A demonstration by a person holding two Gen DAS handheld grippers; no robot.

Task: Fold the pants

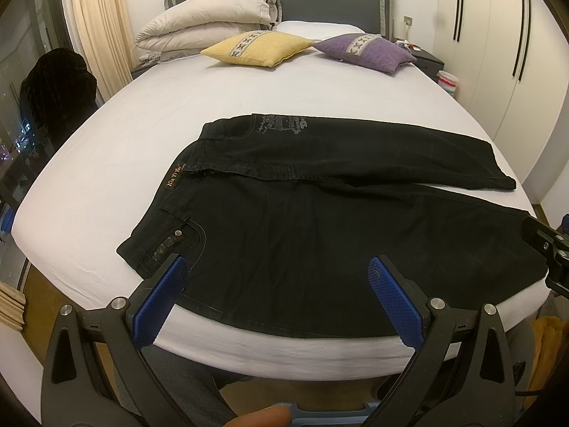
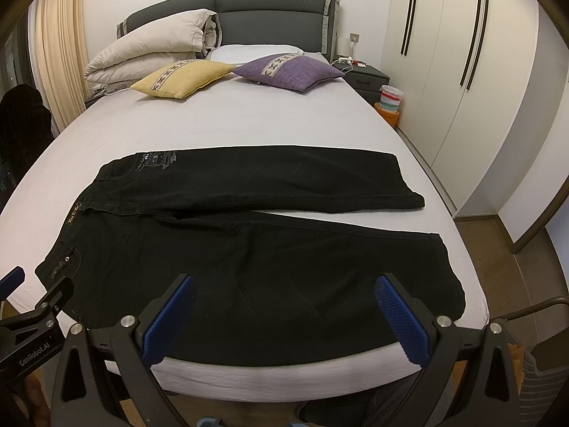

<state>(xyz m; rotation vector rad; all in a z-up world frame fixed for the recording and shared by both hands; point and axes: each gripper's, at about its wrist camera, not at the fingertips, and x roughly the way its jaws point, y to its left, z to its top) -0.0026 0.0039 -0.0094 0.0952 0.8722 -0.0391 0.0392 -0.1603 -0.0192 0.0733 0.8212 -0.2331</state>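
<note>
Left wrist view: black jeans spread flat across the near end of the bed, waistband to the left, both legs running right, the far leg angled slightly away from the near one. Left gripper poised over the near edge by the front pocket, blue pads wide apart, gripping nothing. Right gripper's black body just showing at the right edge, near the hem.

Right wrist view: same jeans, near leg ending at the bed's right corner, far leg's hem short of it. Right gripper above the near leg's lower part, pads spread, empty. Left gripper glimpsed at far left by the waistband. Yellow cushion, purple cushion and folded duvet well apart at the headboard.

Judged stage: very start, no fold made. Next move probably calls for pinching the near edge at waist and hem together, then carrying the near leg over onto the far one, edges matched.
</note>
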